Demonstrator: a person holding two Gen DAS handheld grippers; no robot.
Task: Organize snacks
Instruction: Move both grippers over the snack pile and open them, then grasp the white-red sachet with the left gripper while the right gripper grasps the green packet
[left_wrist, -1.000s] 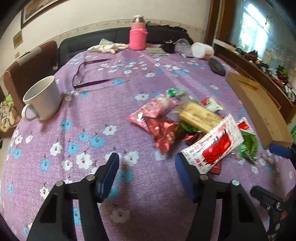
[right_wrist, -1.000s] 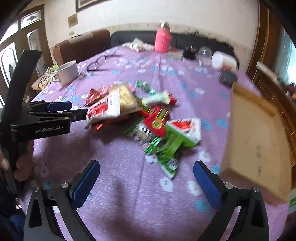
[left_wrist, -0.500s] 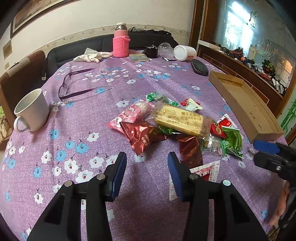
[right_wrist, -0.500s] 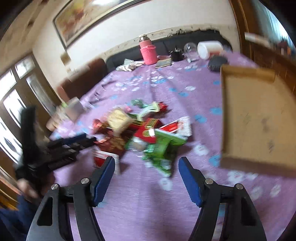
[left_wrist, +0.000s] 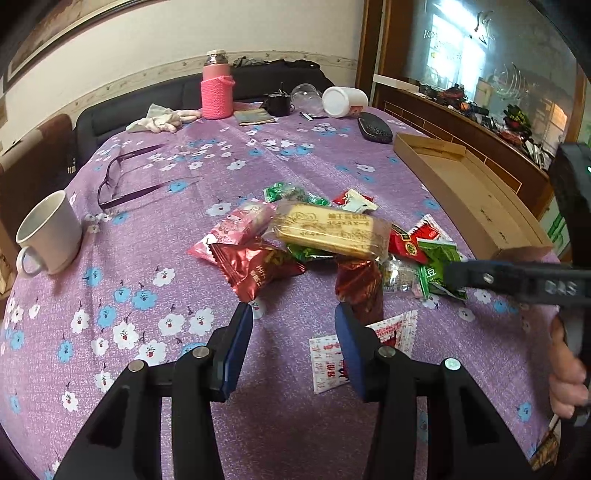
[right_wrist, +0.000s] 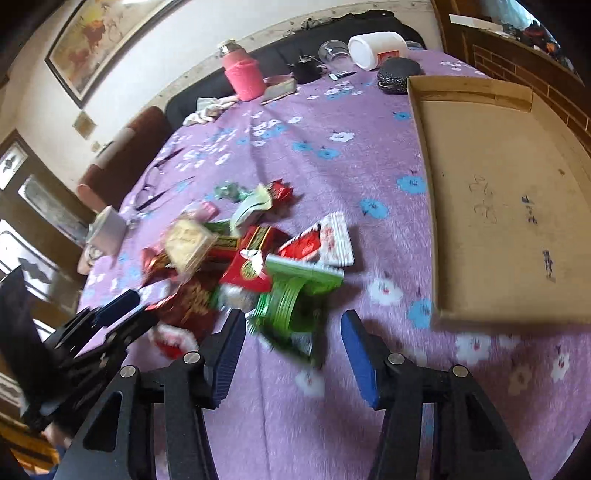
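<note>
Purple cloth with blue and white flowers (left_wrist: 155, 258) covers the table, and the snacks (left_wrist: 325, 236) lie heaped near its middle. On top sits a clear-wrapped golden biscuit bar (left_wrist: 328, 229), with a pink packet (left_wrist: 236, 229) and a red foil pouch (left_wrist: 255, 267) to its left and a green packet (right_wrist: 295, 299) at the near right edge of the heap. A white-and-red sachet (left_wrist: 391, 332) lies flat apart from the pile, just behind the left gripper (left_wrist: 293, 343), whose jaws stand narrow with nothing between them. The right gripper (right_wrist: 293, 350) hangs over the green packet with its jaws closing; the view is blurred there, but the pads seem not to press on it yet. An open cardboard tray (right_wrist: 491, 206) rests to the right of the heap. Farther out stand a white mug (left_wrist: 50, 229), a pair of glasses (left_wrist: 122, 181) and a pink-sleeved flask (left_wrist: 217, 88).
</note>
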